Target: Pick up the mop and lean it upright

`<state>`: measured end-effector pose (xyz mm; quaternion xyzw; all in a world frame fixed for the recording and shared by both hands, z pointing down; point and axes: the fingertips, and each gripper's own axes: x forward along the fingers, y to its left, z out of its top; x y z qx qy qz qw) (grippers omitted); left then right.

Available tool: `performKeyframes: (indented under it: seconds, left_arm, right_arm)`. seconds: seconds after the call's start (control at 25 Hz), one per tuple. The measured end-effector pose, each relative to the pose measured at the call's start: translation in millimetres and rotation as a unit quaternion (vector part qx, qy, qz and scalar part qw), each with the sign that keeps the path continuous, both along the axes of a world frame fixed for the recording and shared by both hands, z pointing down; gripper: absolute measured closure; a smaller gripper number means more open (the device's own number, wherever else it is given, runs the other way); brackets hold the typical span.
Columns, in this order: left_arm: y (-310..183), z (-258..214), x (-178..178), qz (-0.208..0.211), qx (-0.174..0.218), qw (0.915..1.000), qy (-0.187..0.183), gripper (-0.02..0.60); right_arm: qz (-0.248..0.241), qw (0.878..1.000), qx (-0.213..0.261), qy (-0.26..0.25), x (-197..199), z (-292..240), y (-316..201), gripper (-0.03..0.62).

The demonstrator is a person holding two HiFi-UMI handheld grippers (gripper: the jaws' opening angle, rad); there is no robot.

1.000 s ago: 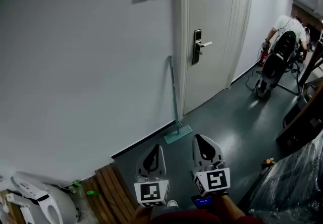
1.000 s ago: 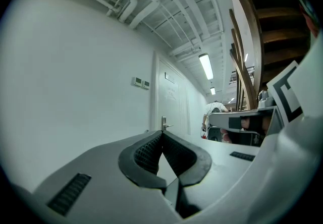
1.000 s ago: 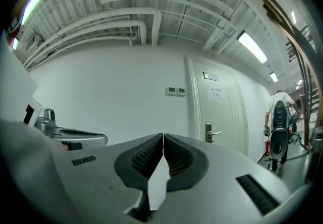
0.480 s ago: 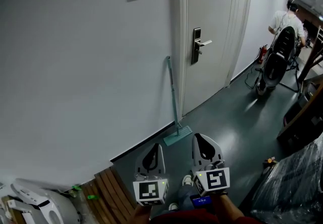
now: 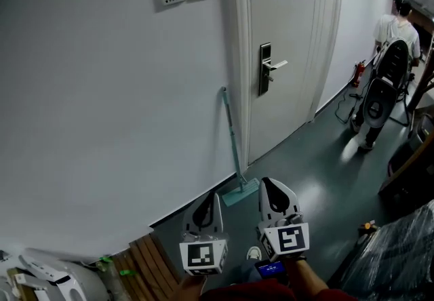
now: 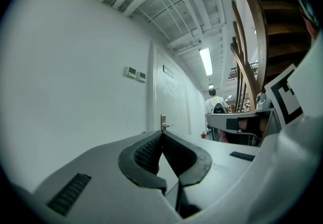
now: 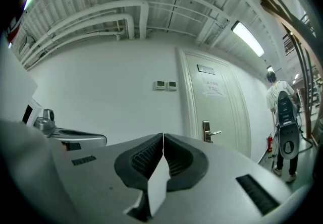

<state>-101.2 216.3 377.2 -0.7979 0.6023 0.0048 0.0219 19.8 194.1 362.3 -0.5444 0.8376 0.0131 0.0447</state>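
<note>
The mop [image 5: 232, 138] leans almost upright against the wall [image 5: 102, 123] beside the door frame [image 5: 237, 49], with its head on the floor [image 5: 319, 177]. It is just ahead, between the left gripper [image 5: 209, 213] and the right gripper [image 5: 277, 199]. Both have their jaws pressed together, empty.

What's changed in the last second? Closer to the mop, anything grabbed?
You've stepped closer: the mop now shows just ahead of the left gripper and right gripper. The distant person has straightened up. Unchanged: mop leans on the wall, both grippers shut, empty.
</note>
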Motion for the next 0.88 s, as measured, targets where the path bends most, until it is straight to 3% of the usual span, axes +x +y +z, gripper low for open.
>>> performKeyframes:
  seconds: [0.4,0.56,0.88]
  left_arm:
    - [-94,-5,38,-0.02,-0.004,0.9997,-0.014,0.568]
    - [-125,-5,52,-0.028,-0.01,0.9995,0.0,0.568]
    - [-175,5,54,-0.048,-0.024,0.9985,-0.013,0.568]
  right_arm:
    - [-0.031,0.999,0.001,-0.006,30,-7,-98,0.576]
    - [-0.037,0.999,-0.002,-0.009,43,-4,-129,0.576]
    - [-0.049,0.999,-0.015,-0.006,51,7,-180,0.576]
